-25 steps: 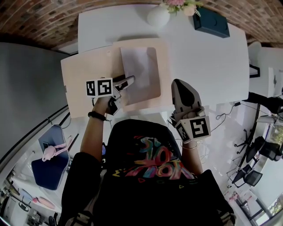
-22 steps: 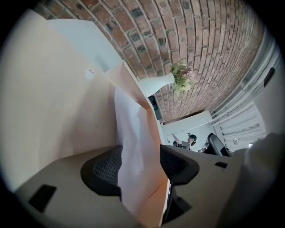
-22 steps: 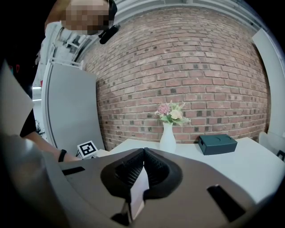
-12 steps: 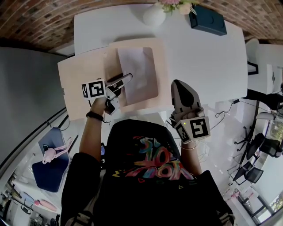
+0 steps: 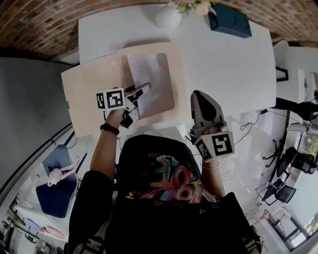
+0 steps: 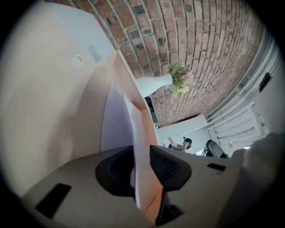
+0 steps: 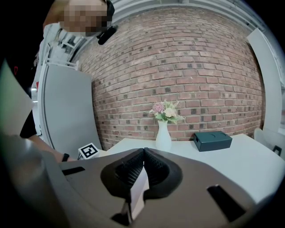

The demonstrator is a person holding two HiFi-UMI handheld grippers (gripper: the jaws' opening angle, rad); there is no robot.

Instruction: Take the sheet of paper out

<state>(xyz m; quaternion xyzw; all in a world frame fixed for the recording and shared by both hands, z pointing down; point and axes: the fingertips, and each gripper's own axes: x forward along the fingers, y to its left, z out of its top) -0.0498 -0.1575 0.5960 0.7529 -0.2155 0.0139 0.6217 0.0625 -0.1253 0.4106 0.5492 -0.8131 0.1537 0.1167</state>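
Observation:
An open peach folder (image 5: 94,94) lies on the white table (image 5: 223,69), with a white sheet of paper (image 5: 151,79) on its right half. My left gripper (image 5: 143,90) reaches in at the sheet's lower left edge. In the left gripper view a raised peach folder edge (image 6: 141,133), with the white sheet (image 6: 116,122) against it, runs between the jaws of the left gripper (image 6: 142,165). The jaws have just been closing and stand narrowed around it, with a small gap still showing. My right gripper (image 5: 201,96) hovers at the table's near edge, and its pads (image 7: 143,156) meet, shut on nothing.
A white vase of flowers (image 5: 166,15) and a dark teal box (image 5: 233,22) stand at the table's far edge by the brick wall. A blue chair (image 5: 57,188) is on the floor at the left, office chairs (image 5: 283,183) on the right.
The left gripper shifted a little along the sheet's lower left edge and its jaws narrowed around the folder edge and paper. The right gripper stayed put.

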